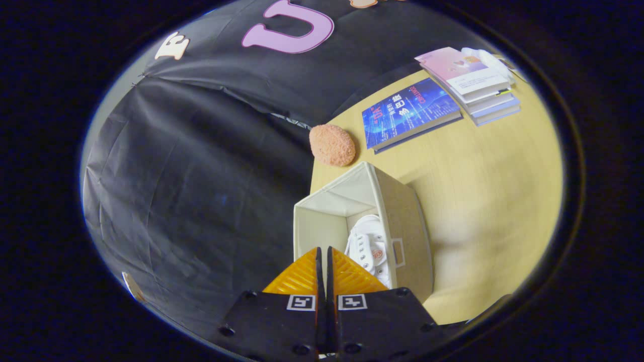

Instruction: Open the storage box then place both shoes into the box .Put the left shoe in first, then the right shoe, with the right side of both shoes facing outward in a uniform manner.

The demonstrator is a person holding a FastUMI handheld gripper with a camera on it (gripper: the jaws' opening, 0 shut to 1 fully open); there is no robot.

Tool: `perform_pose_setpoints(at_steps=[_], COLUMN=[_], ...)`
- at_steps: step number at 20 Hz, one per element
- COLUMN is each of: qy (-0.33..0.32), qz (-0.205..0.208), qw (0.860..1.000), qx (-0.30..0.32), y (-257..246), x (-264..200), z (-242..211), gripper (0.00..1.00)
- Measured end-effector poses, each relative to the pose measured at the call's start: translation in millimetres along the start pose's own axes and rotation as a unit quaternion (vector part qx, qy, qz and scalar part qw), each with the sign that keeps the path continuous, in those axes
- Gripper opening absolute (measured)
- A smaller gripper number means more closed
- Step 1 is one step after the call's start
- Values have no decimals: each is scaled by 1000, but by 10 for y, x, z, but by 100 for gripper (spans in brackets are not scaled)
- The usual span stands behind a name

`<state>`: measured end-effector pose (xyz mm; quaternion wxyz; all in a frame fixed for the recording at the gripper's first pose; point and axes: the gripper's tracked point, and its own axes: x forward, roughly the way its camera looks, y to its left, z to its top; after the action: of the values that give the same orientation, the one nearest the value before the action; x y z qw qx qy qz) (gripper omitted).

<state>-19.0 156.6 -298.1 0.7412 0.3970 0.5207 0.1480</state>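
Tongs closed and empty, over open storage box, white shoe inside

There was one box, one white shoe inside it, one orange sponge and about five books.

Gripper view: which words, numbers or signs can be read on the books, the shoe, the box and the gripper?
Blue book: white and red title print, too blurred and tilted to read.
Stack of books: print on the top cover is too small to read.
White shoe in the storage box: a small orange badge, unreadable.
Gripper, fingers shut just before the box: two square coded markers, no words.
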Motion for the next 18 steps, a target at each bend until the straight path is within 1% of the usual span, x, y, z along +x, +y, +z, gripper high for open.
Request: perform_pose_setpoints(at_steps=[5, 8, 10, 12, 14, 18], qy=[-40, -89, -131, -178, -226, -313], qz=[-14, -30, -44, -60, -75, -96], qw=[999, 995, 990, 980, 968, 936], qx=[-8, -24, -39, -60, -81, -129], y=[-101, -180, -214, -220, -173, 42], x=[-222, -524, -779, -1059, -1364, -2005], z=[237, 513, 752, 980, 1217, 1587], gripper=[3, 3, 2, 2, 2, 2])
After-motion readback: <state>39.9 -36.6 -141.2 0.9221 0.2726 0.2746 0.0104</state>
